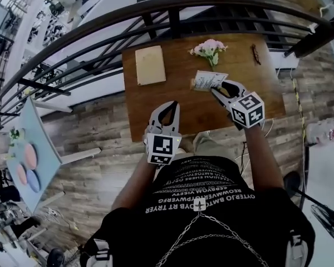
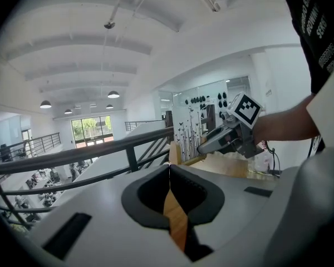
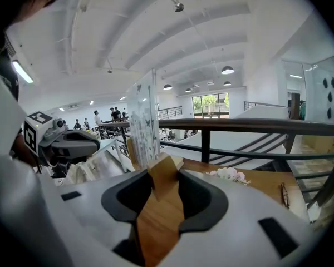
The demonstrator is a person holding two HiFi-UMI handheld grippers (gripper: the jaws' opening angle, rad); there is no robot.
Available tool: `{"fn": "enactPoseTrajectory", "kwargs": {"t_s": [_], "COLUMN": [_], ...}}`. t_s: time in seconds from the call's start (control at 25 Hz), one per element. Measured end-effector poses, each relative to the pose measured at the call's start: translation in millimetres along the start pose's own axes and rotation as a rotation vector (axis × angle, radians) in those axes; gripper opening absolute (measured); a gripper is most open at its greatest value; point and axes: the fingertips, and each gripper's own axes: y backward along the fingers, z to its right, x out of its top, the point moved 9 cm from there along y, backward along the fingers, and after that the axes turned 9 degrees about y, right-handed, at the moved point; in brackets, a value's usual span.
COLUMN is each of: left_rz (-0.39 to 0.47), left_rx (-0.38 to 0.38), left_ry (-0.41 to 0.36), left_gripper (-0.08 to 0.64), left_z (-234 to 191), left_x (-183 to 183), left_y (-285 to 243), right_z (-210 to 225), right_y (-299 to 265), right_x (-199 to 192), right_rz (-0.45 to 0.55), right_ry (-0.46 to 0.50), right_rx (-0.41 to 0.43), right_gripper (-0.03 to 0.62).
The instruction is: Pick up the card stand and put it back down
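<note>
I log the right gripper (image 3: 165, 170) clamped on the wooden base of the card stand (image 3: 143, 121) over the table (image 1: 183, 113), left gripper (image 2: 170, 168) closed on nothing.

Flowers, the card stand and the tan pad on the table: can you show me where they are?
flowers (image 1: 210, 48), head view, on the pink blooms.
card stand (image 1: 207, 80), head view, on the printed card.
tan pad (image 1: 150, 64), head view, middle of its cover.

Jaws of the right gripper (image 3: 163, 178) clamp the card stand (image 3: 143, 121).
</note>
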Motion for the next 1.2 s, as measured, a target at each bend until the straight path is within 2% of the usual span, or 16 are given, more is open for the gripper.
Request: {"fn": "enactPoseTrajectory", "kwargs": {"t_s": [0.28, 0.72, 1.2], "left_rz": [-0.029, -0.051, -0.129], "left_rx": [0.012, 0.037, 0.073], "left_ry": [0.004, 0.028, 0.089], "left_gripper": [0.028, 0.028, 0.028], "left_z": [-5, -14, -18], "left_x": [6, 17, -1], "left_y": [-37, -92, -129], "right_z": [26, 57, 81], "right_y": [-24, -74, -123], "right_x": [-25, -66, -125], "right_rz": [-0.034, -0.094, -0.208], "right_ry": [-0.009, -0.025, -0.019], "right_rx": [0.022, 0.104, 0.178], "right_gripper": [0.163, 0.163, 0.163]}}
